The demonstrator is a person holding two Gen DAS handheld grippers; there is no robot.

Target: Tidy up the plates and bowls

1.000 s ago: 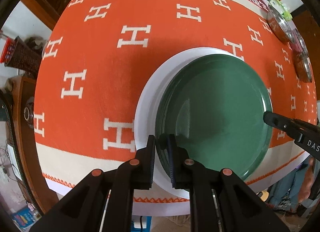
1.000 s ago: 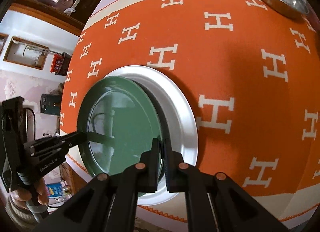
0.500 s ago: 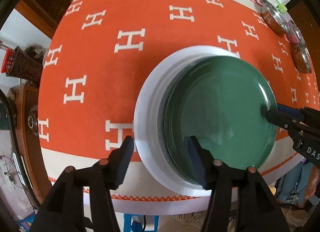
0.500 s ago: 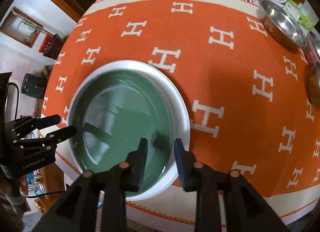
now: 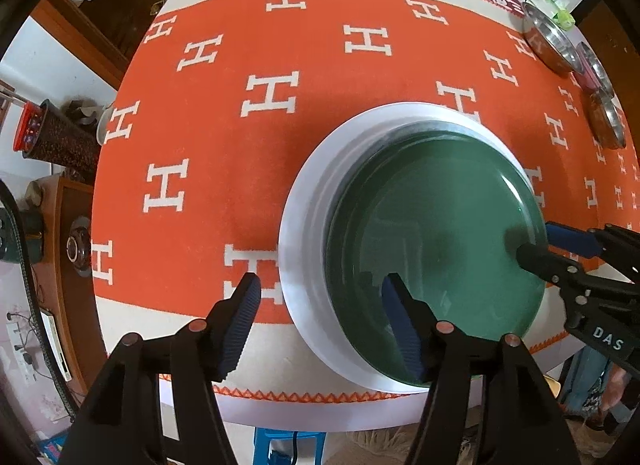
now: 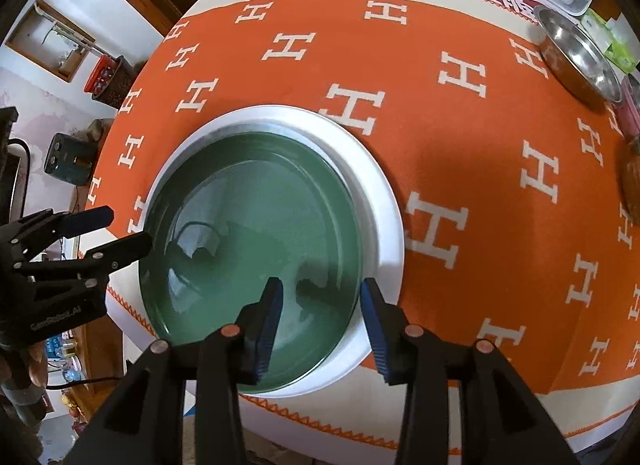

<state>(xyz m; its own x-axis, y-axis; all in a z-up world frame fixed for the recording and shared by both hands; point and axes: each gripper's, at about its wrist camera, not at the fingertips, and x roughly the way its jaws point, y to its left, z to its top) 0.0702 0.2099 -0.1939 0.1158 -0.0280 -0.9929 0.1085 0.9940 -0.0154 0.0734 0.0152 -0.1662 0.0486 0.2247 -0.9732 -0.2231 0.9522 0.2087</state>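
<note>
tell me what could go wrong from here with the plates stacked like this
1. The green plate sits off-centre in the white plate, so it may rock or slide if nudged.
2. The stack lies near the table edge; a push toward it could tip it off.
3. Both grippers are open, with the left gripper straddling the stack's near rim and the right gripper above the green plate's, so either could clip a rim when moving away.
</note>
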